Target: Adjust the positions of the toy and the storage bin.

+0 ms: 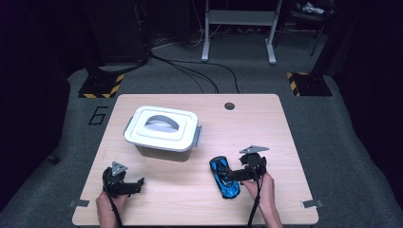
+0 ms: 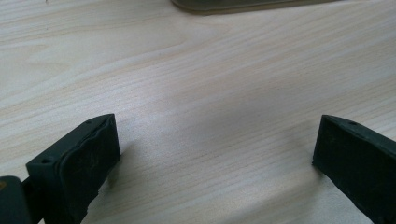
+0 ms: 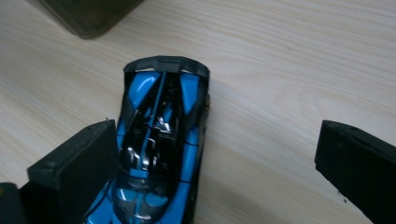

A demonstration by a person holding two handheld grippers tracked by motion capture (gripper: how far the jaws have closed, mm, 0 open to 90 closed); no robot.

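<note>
Car (image 3: 161, 149) lies against one spread finger (image 3: 77, 170)

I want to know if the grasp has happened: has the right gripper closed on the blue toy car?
No. The right gripper is open, with the blue toy car beside one jaw and bare table before the other.

Bare wood ahead of left gripper (image 1: 140, 182); lidded box (image 1: 161, 129) blocks centre-left; toy car (image 1: 224, 177) between right gripper's (image 1: 229, 173) jaws.

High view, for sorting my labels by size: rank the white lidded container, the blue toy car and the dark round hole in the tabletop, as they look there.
1. White lidded container, largest by far.
2. Blue toy car.
3. Dark round hole, smallest.
</note>
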